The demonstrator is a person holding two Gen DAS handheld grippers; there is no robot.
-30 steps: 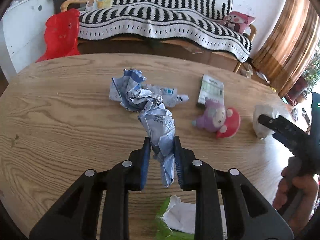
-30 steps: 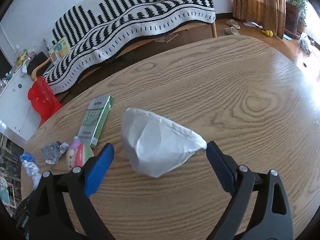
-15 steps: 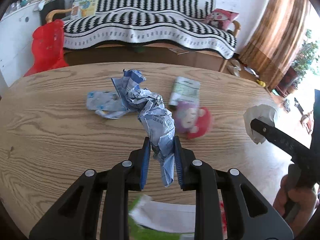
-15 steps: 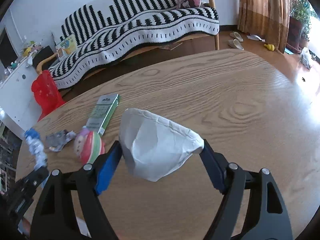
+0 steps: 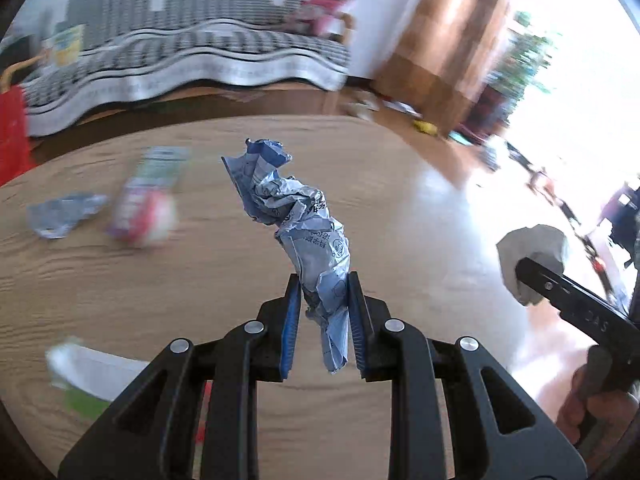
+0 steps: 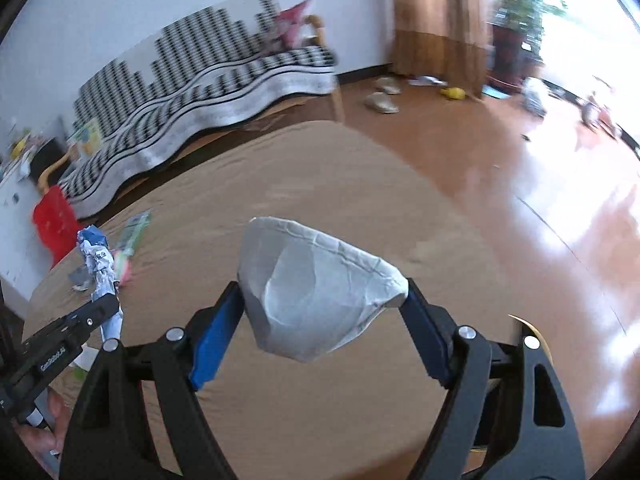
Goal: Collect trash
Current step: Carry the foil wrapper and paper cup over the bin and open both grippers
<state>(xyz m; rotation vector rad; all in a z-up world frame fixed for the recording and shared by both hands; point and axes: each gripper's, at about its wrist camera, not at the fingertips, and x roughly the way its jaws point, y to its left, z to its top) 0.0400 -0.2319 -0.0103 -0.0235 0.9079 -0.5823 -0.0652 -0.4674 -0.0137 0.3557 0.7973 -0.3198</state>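
Jaws of the right gripper (image 6: 322,314) have just been closing and now clamp the white paper cup (image 6: 316,292), lifted off the wooden table (image 6: 320,420), while the left gripper (image 5: 322,316) stays clamped on the crumpled blue wrapper (image 5: 308,248), so both pieces look ready for the bin.

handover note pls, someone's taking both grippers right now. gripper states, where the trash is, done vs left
Left gripper: shut on the crumpled blue-and-white wrapper, held off the table.
Right gripper: shut on the crumpled white paper cup, also in the air.
Done: both pieces picked up.
Left: neither is dropped anywhere yet; no bin shows in either view. On the table: a flattened bluish wrapper and a white-and-green packet at the near edge. A blurred toy and a green-and-white box lie there too; probably not trash.
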